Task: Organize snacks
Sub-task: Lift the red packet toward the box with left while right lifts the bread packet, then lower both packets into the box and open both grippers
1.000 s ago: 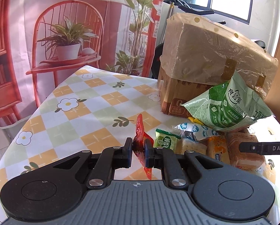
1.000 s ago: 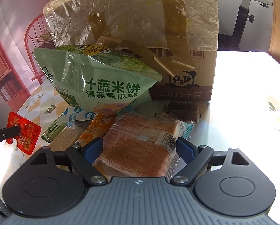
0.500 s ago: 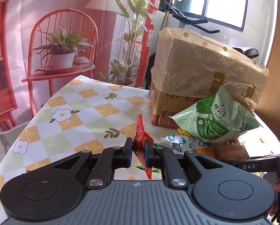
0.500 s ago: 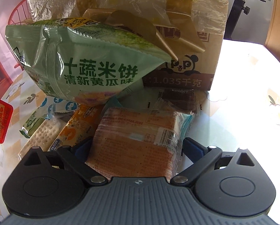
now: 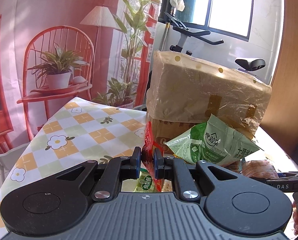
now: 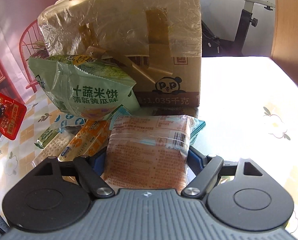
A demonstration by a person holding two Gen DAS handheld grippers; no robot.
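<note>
Two grips ran at once. My left gripper [image 5: 147, 158] was clamped on the small red foil sachet [image 5: 149, 140], held off the table left of the plastic-wrapped cardboard box [image 6: 129, 40]. My right gripper [image 6: 147, 158] had just been closing around the orange clear-wrapped bread pack [image 6: 149, 150] lying before that box, pads seemingly at its sides. Next, I judged: firm grip, lift clear of the pile.

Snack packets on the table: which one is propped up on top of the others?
The big green rice-cracker bag. It leans tilted against the cardboard box, resting on the smaller packets, while the orange bread packet and the rest lie lower.
</note>
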